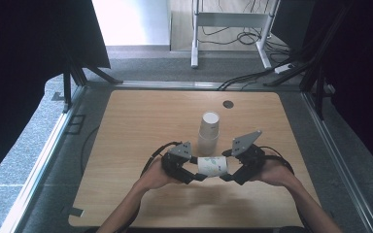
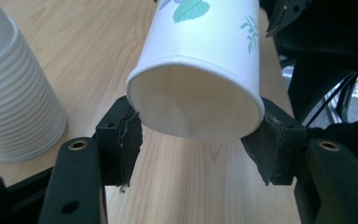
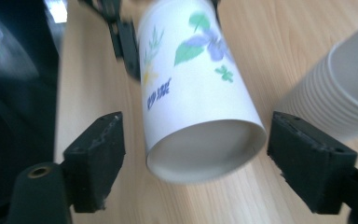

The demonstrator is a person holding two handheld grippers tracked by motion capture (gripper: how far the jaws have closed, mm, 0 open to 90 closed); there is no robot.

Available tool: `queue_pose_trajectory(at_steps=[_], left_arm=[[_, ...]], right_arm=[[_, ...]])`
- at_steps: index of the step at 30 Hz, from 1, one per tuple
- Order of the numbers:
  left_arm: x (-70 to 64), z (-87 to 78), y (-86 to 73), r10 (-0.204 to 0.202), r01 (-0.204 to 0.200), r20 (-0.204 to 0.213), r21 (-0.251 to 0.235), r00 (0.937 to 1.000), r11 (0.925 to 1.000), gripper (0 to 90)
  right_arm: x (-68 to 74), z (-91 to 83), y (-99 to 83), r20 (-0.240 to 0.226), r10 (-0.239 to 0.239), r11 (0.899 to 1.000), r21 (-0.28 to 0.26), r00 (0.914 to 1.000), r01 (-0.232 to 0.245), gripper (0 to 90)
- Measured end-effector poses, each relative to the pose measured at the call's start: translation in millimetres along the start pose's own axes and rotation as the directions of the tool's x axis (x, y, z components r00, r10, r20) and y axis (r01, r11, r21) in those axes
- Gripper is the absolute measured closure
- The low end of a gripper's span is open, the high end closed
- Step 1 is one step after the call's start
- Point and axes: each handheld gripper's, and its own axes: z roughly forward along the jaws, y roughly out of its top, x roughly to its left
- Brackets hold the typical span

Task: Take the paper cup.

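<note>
A white flower-printed paper cup lies sideways just before the upside-down cup stack.

Cup stack: cut off by the top and left edges in the left gripper view; its top and right side leave the right gripper view.
Paper cup: far end leaves the frame top.
Cup print: blurred, unreadable.
Left gripper: blurred behind the cup.

Cup stack stands just behind the held cup; table elsewhere open.
</note>
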Motion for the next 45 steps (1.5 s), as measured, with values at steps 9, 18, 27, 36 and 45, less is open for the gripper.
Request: queue_pose_trajectory(at_steps=[9,18,27,36,45], left_arm=[[-0.7,9.0,10.9,0.026,-0.020,-0.034,0.148,0.9991,0.9888,38.9],[-0.7,12.4,13.8,0.027,-0.019,-0.038,0.194,0.9989,0.9809,38.8],[1.9,14.8,14.4,0.065,-0.058,-0.022,0.242,0.9976,0.9685,38.8],[1.8,15.4,13.4,0.055,-0.051,-0.010,0.235,0.9984,0.9707,34.3],[3.6,1.7,14.2,-0.088,0.090,-0.038,0.054,0.9954,0.9945,16.7]], right_arm=[[7.5,25.4,26.3,0.035,-0.184,0.926,0.340,0.9823,0.161,18.3],[14.3,50.5,40.3,-0.005,-0.293,0.826,0.502,0.9560,0.256,24.9],[18.6,64.0,42.5,-0.018,-0.326,0.769,0.577,0.9454,0.276,33.4],[17.6,62.1,38.6,-0.032,-0.322,0.794,0.534,0.9461,0.289,36.3],[9.1,44.2,16.8,0.026,-0.194,0.938,0.299,0.9806,0.178,36.3]])
